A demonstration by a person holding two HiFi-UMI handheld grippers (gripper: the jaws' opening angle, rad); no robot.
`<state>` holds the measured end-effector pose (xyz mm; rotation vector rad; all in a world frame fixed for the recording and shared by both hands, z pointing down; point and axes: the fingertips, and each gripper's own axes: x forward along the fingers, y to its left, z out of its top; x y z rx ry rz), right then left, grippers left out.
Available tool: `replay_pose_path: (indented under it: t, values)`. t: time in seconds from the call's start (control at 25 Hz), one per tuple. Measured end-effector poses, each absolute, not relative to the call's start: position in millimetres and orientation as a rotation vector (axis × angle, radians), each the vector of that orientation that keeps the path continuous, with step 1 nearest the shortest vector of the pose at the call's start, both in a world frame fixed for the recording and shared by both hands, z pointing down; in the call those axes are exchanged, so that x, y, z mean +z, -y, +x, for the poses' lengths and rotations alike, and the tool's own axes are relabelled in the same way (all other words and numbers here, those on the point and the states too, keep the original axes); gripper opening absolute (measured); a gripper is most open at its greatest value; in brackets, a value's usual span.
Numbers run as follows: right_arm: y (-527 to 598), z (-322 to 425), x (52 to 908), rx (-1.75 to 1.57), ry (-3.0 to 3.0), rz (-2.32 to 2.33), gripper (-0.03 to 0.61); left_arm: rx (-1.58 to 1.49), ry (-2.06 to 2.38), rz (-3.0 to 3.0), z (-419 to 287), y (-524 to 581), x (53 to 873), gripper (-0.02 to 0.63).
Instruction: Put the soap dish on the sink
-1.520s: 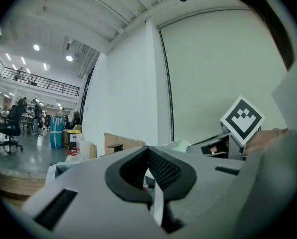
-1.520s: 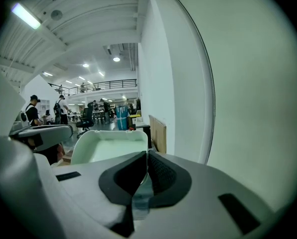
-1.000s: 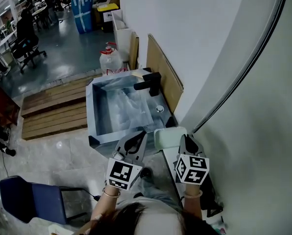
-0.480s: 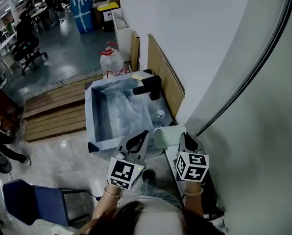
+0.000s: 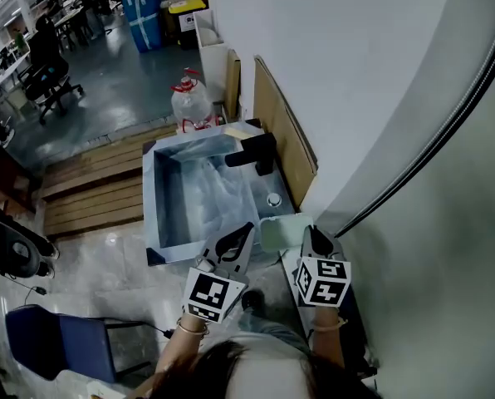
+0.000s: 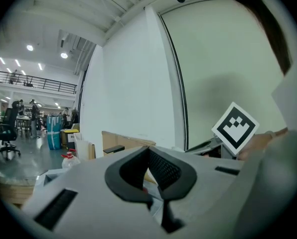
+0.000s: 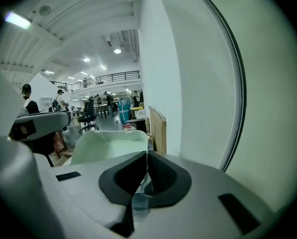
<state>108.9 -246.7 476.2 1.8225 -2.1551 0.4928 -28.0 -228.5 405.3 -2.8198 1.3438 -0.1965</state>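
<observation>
Soap dish (image 5: 282,231), pale green, sits pinched by its rim in my right gripper (image 5: 311,234), held at the sink's (image 5: 152,198) near right corner; my left gripper (image 5: 239,235) is closed on nothing, just beside it

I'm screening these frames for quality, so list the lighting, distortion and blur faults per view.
Head view: even light, sharp sink, small glints on the glossy floor. Left gripper view: heavy fisheye, black corners, ceiling lamps blown out, near jaws soft. Right gripper view: same fisheye and dark corners; the soap dish looks pale and slightly washed out.
</observation>
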Motion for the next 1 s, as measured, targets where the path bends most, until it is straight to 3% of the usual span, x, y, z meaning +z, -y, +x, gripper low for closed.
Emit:
replay_pose_path:
  t: [1.0]
  values:
    - [308.6,115.1,532.8,0.551,2.086,1.712,0.028,-0.246,-1.342,-2.865,-12.1,297.6,429.5,0.009]
